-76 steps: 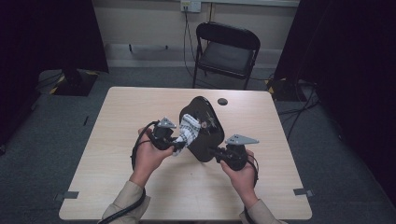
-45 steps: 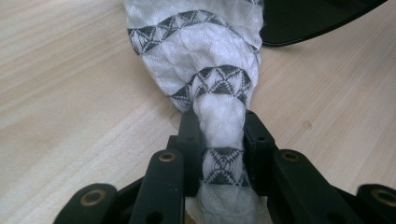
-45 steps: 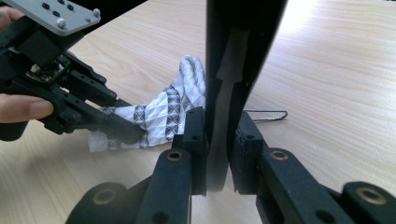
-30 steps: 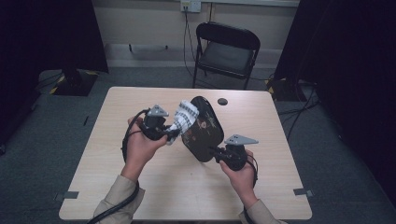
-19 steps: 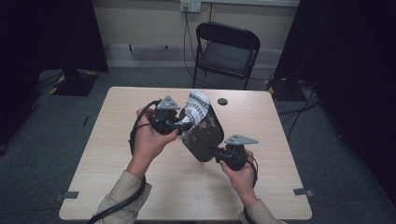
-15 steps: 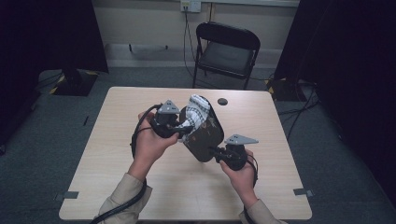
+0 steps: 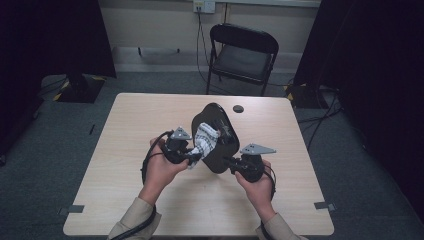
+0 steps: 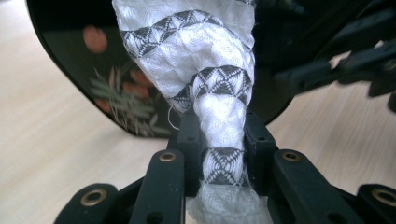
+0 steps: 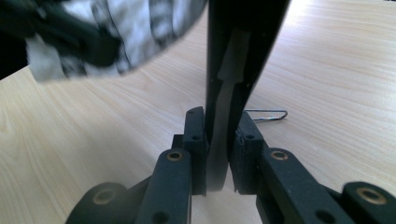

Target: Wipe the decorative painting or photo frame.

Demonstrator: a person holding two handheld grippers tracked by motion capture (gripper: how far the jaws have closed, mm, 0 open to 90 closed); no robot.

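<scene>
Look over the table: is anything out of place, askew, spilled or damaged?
Little stands out. A stray paper clip lies on the table behind the held black tray. No spill or damage shows.

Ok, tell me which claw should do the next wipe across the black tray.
Left. The left claw is shut on the patterned cloth, which lies against the black tray. The right claw clamps the tray's edge, so it is probably best left steadying it.

One tray (image 7: 220,145), one cloth (image 7: 204,142), one chair (image 7: 242,55).
</scene>
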